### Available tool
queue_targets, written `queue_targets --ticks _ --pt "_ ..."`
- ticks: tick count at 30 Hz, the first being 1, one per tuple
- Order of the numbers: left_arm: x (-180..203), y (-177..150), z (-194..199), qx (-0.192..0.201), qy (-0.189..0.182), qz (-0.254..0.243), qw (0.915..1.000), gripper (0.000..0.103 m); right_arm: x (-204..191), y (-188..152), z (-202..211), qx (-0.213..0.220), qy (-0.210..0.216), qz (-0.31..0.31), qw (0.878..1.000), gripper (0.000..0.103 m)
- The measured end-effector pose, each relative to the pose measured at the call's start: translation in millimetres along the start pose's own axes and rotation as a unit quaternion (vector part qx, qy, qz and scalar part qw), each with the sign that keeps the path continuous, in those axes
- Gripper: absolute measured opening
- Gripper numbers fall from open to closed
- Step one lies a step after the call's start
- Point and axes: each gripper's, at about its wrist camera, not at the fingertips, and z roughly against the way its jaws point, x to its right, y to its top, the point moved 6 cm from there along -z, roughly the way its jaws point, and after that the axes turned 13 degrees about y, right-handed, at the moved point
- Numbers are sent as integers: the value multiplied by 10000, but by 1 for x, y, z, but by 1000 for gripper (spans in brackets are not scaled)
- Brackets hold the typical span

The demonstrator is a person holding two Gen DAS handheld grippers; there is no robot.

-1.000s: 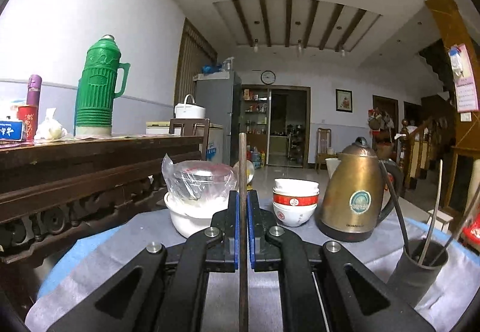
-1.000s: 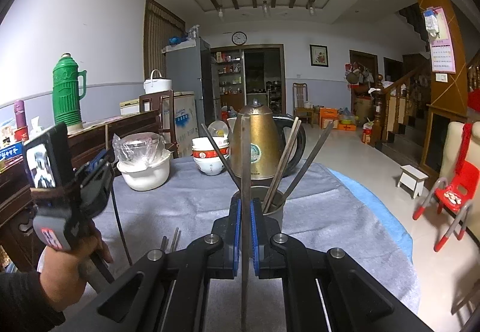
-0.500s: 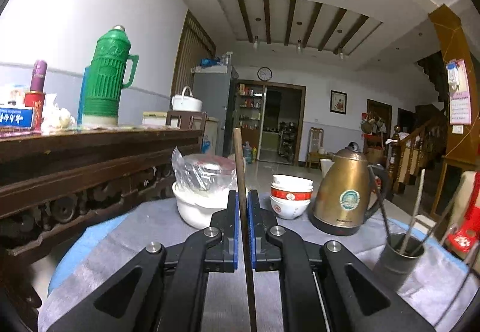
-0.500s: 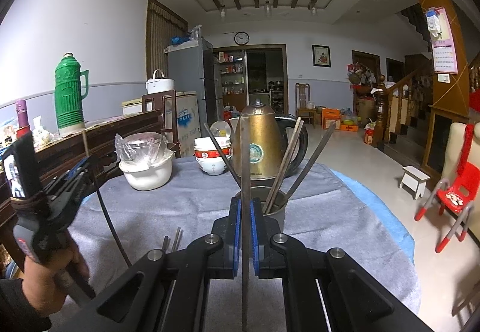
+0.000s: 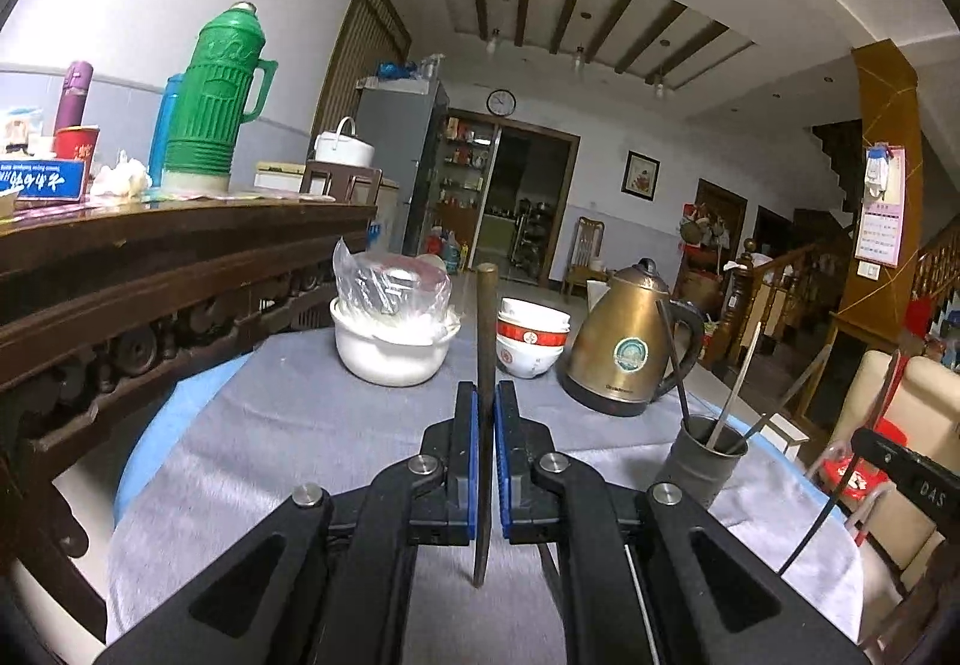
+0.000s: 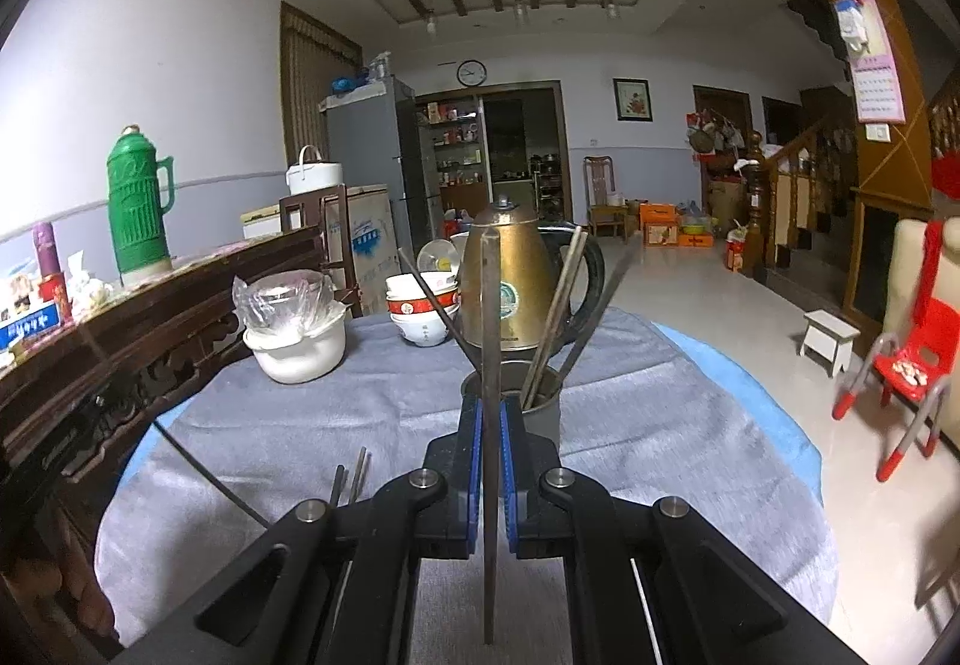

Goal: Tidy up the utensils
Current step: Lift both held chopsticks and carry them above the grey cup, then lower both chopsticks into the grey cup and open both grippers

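Blue pads line the black left claw [image 5: 486,425], clamped on a dark brown chopstick [image 5: 485,341]. Ahead-left sits a white pot [image 5: 390,347]; ahead-right, white bowls [image 5: 531,332] banded red, a brass-gold kettle [image 5: 627,344], and a holder [image 5: 705,455], seemingly dark grey. Grey cloth [image 5: 270,425] covers the counter.

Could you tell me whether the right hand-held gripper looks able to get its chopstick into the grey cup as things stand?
Probably yes. The right hand-held gripper holds its chopstick upright just before the grey cup, whose mouth has room beside the chopsticks already in it.
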Motion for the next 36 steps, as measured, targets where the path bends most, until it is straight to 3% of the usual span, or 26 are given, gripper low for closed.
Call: queue_targets --ticks 4,10,16,20,28,36 --pt "0 15 1 -12 -133 244 9996 5 5 17 9 241 -11 -139 9996 6" --pt "20 54 11 108 -662 635 9957 5 18 57 34 808 -14 -338 9962 6" --pt "71 91 6 128 -1365 812 9872 5 23 106 49 1510 -37 -275 9881 6" --pt "104 103 -8 139 -1563 726 9849 5 29 129 34 1745 -33 -254 9843 6" --pt "147 91 -49 3 -1485 396 9881 5 35 129 -31 1504 -67 -122 9885 6" --pt "167 65 -83 -389 -1483 159 9881 5 48 101 -74 939 -21 -108 9955 6"
